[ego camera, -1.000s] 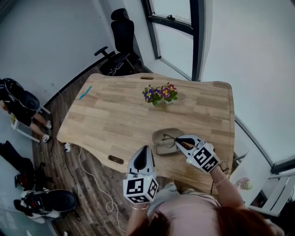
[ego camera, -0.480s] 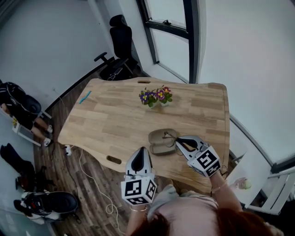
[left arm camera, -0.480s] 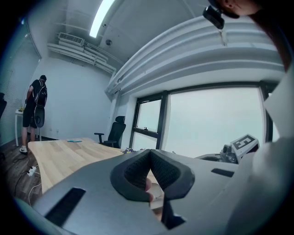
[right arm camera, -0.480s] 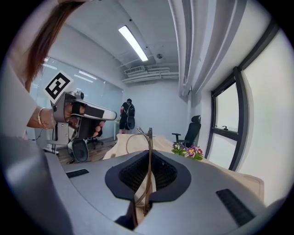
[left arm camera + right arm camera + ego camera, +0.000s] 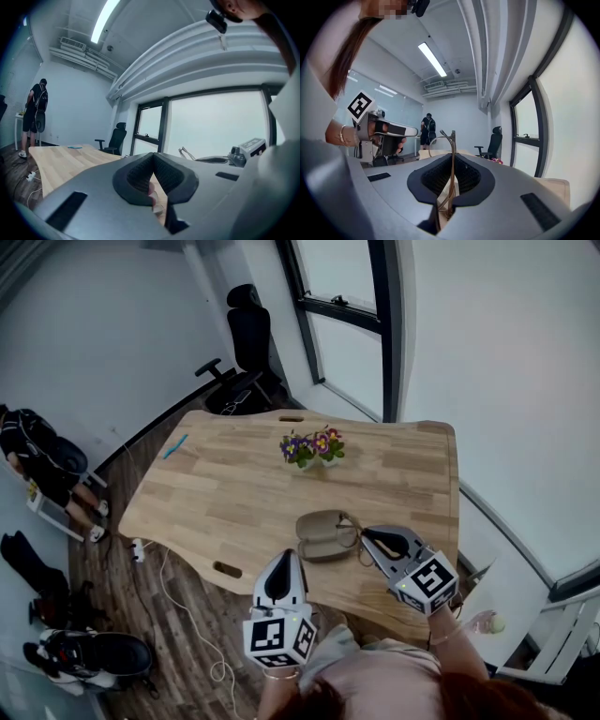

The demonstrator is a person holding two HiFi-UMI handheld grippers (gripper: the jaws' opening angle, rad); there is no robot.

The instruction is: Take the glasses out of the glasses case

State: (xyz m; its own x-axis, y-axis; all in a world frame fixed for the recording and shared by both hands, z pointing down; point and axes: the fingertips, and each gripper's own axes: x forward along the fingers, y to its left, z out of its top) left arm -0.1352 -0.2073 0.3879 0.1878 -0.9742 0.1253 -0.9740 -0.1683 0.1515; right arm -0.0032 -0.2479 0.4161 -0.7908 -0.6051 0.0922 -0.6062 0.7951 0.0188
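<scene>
We hold the glasses in the right tongs, beside the open case

Our right tongs (image 5: 367, 534) are clamped on the thin frame of the glasses (image 5: 450, 140), part of which rises above the jaws in the right gripper view. In the head view the glasses sit just at the right edge of the open glasses case (image 5: 317, 532), which lies on the wooden table (image 5: 234, 493). Our left tongs (image 5: 287, 559) are pressed together on nothing, near the table's front edge and apart from the case. A pot of flowers (image 5: 310, 446) stands farther back.
</scene>
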